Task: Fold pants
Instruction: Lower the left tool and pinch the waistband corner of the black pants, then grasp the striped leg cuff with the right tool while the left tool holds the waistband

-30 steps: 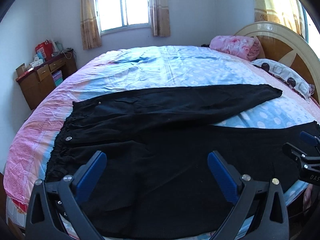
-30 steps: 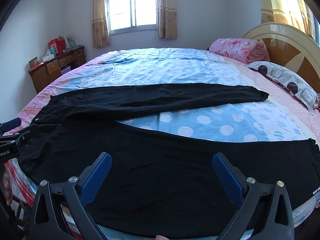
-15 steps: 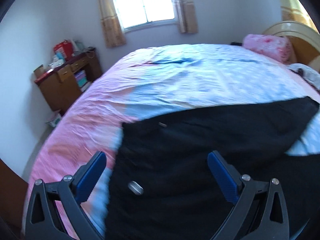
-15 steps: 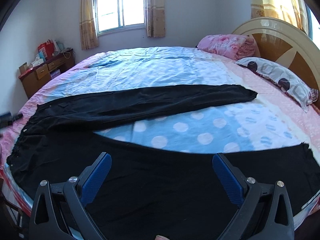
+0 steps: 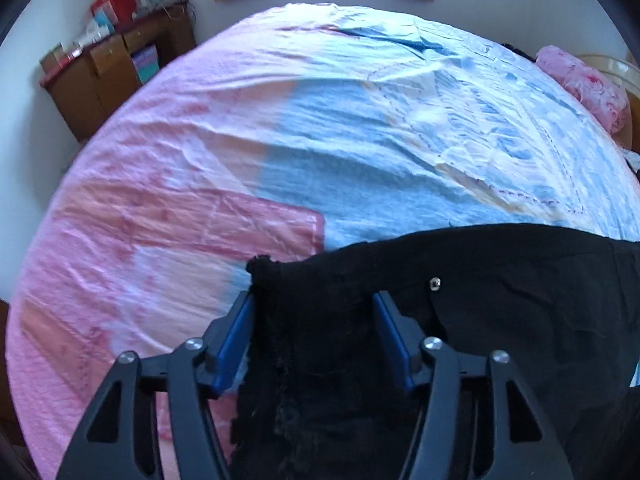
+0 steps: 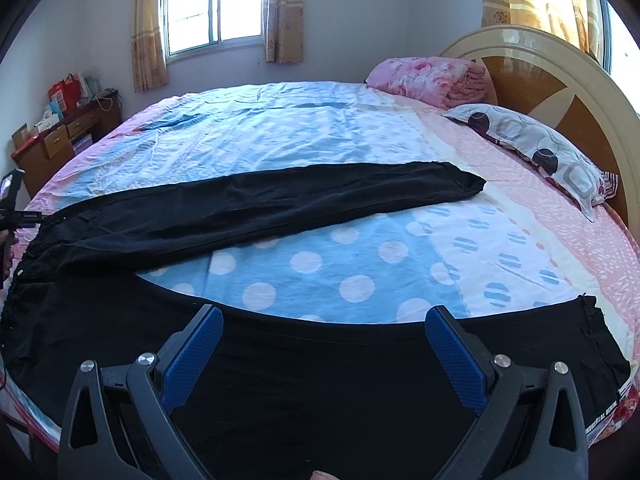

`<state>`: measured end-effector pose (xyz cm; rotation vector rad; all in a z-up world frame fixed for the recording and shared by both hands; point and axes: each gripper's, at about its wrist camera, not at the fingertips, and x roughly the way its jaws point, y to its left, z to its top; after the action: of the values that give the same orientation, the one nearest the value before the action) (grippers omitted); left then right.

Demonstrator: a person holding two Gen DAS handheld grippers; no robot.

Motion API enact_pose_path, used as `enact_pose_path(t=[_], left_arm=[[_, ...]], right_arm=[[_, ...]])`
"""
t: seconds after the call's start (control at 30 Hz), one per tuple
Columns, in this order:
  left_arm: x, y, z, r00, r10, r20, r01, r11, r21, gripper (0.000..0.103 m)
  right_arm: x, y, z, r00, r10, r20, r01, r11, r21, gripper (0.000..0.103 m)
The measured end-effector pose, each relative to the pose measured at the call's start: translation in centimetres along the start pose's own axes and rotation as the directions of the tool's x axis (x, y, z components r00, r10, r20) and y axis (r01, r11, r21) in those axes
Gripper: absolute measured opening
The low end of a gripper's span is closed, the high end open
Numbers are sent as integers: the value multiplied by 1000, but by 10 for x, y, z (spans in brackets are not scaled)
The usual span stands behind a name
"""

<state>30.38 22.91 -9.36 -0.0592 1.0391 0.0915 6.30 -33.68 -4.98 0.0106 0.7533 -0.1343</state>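
Bed: a wide bed (image 6: 320, 136) under a pink, pale blue and white patchwork cover with polka dots; it carries everything named below.
Headboard: a cream and brown wooden arch (image 6: 560, 80) at the bed's right end, seen from the right wrist.
Pants: long black fabric pants (image 6: 256, 208) spread flat across the bed. One leg runs over the middle of the bed toward the headboard, its cuff ending short of the pillow; the other leg lies along the bed's near edge, with a wedge of dotted cover between the two. The waistband sits at the bed's end away from the headboard. In the left wrist view the pants (image 5: 500, 300) show a gathered waistband corner and a small metal rivet.
Dresser: a brown wooden dresser (image 6: 60, 140) with drawers, against the wall beyond the bed's end away from the headboard, boxes and red bags on top.
Quilt: a folded pink floral quilt (image 6: 428, 80) on the bed, touching the headboard.
Pillow: a grey pillow with dark circles (image 6: 532, 148) on the bed, just in front of the headboard.
Left tongs: black tongs with blue pads (image 5: 314, 320), at the bed's end away from the headboard, part closed around the ruffled waistband corner of the pants; the cloth fills the gap and touches both pads.
Right tongs: black tongs with blue pads (image 6: 324, 344), spread wide and holding nothing, above the near leg of the pants at the bed's near edge.
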Motion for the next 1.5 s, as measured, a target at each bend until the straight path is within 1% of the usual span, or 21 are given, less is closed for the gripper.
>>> enact_pose_path(t=[0.17, 0.23, 0.33, 0.43, 0.5, 0.57, 0.6, 0.67, 0.73, 0.83, 0.93, 0.97, 1.0, 1.13, 1.2, 1.27, 1.3, 1.33, 1.37, 1.43, 1.5], left_arm=[[1, -3, -7, 1000, -15, 22, 14, 998, 55, 54], [1, 0, -7, 999, -42, 11, 42, 998, 55, 51], [1, 2, -3, 999, -48, -5, 48, 997, 57, 41], [3, -7, 2, 999, -18, -27, 21, 995, 95, 38], [4, -12, 5, 999, 0, -39, 5, 994, 109, 38], [6, -16, 6, 999, 22, -46, -16, 992, 129, 38], [7, -18, 6, 999, 26, -46, -20, 991, 131, 38], [8, -20, 7, 998, 33, -47, -26, 990, 142, 38], [9, -19, 8, 998, 25, -54, -17, 991, 136, 38], [10, -15, 8, 999, -1, -53, 7, 993, 121, 38], [10, -13, 8, 998, -14, -54, 20, 993, 116, 38], [10, -13, 8, 998, -15, -56, 21, 992, 121, 38], [9, -12, 7, 998, -16, -57, 23, 993, 120, 38], [10, -13, 8, 998, -15, -61, 23, 992, 126, 38], [11, -11, 9, 998, -26, -60, 33, 993, 112, 39], [12, -10, 11, 998, -37, -59, 43, 994, 102, 39], [12, -9, 11, 997, -43, -60, 49, 995, 93, 39], [12, -9, 11, 997, -47, -57, 52, 995, 88, 39], [12, -8, 11, 997, -50, -53, 54, 996, 77, 39], [10, -10, 10, 998, -46, -38, 50, 995, 92, 34], [3, -11, 9, 998, -55, -23, 57, 993, 99, 27]], right_arm=[[11, -34, 24, 999, -32, -8, 32, 999, 8, 102], [20, -62, 42, 999, -36, -19, 37, 999, 38, 102], [35, -104, 69, 998, -50, -26, 52, 994, 95, 102], [55, -142, 96, 998, -42, -52, 50, 987, 154, 101], [77, -172, 119, 996, -22, -85, 39, 979, 202, 96], [99, -196, 138, 992, 4, -125, 26, 970, 241, 84], [111, -206, 147, 991, 17, -136, 19, 965, 261, 81], [136, -224, 165, 988, 30, -153, 15, 958, 286, 81], [158, -234, 178, 984, 35, -174, 17, 958, 287, 81], [200, -243, 197, 975, 18, -221, 38, 968, 246, 81], [239, -250, 210, 967, 25, -254, 39, 969, 243, 70], [255, -255, 214, 961, 51, -270, 22, 965, 261, 70], [268, -256, 217, 955, 71, -288, 10, 963, 269, 70], [304, -253, 223, 937, 84, -339, 3, 969, 248, 68], [317, -248, 224, 926, 88, -367, -2, 974, 228, 65], [332, -244, 222, 910, 85, -405, 1, 978, 207, 54], [336, -243, 221, 909, 71, -411, 9, 982, 189, 53], [337, -241, 221, 913, 57, -404, 14, 986, 169, 49], [336, -239, 222, 917, 51, -395, 13, 987, 157, 32], [331, -242, 223, 921, 71, -383, 2, 983, 186, 13], [317, -243, 225, 931, 73, -358, -5, 982, 188, 10]])
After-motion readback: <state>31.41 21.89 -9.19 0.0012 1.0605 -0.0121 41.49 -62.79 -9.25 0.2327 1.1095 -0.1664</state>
